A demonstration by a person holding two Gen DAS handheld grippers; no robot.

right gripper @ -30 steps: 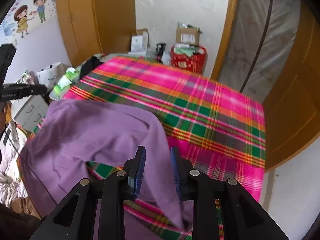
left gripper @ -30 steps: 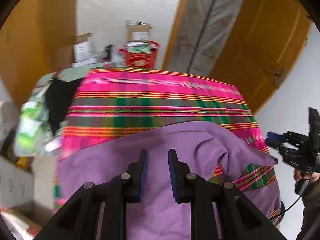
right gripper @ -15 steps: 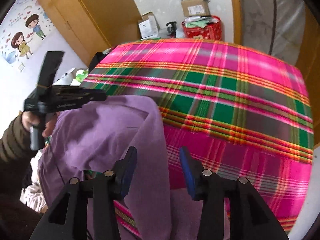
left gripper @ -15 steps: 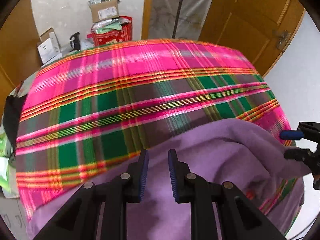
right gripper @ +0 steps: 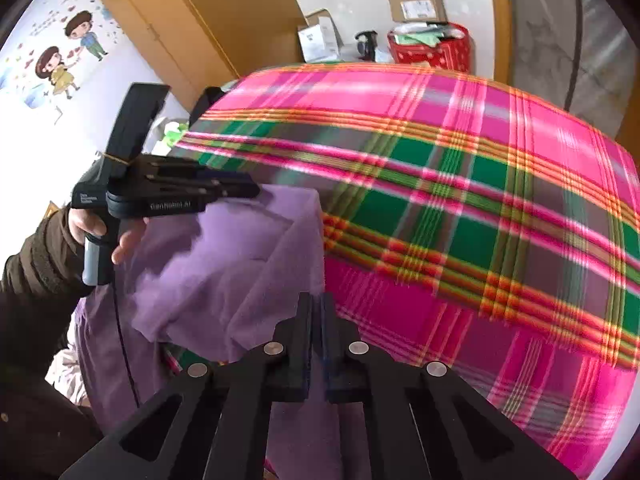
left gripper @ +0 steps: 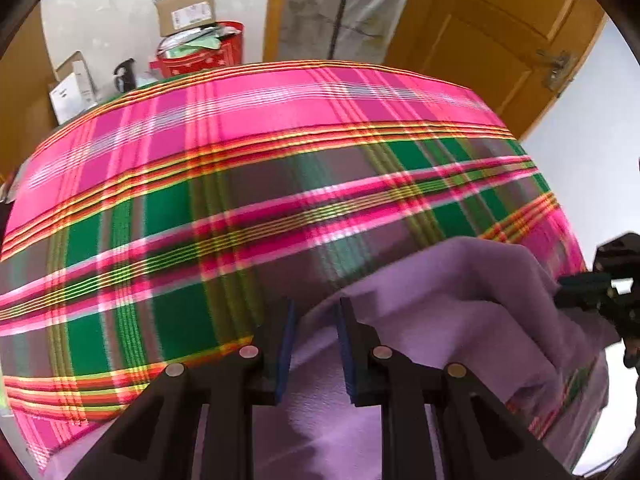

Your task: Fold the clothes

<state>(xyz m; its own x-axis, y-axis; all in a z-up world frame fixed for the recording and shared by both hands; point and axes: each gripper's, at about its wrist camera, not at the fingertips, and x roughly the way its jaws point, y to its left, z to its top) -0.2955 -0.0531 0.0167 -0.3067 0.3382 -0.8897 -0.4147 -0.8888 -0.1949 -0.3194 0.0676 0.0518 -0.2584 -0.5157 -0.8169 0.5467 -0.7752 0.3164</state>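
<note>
- While the purple garment (right gripper: 224,272) lay bunched at the near edge of the plaid cloth (left gripper: 248,184), its fold was pinched by the right gripper (right gripper: 317,320), whose jaws had just been closing.
- A gap was kept between the left gripper (left gripper: 314,332) pads, garment edge between them, unpressed.

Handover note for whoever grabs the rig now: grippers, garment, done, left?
Right gripper: just closed; fingers shut on the purple garment, at its edge.
Left gripper: fingers apart, garment fabric between them; a grip cannot be confirmed.
Garment: bunched at the near edge of the plaid-covered bed, partly hanging off.
Done: no neat fold visible.
Left: spread it flat, then fold.
</note>
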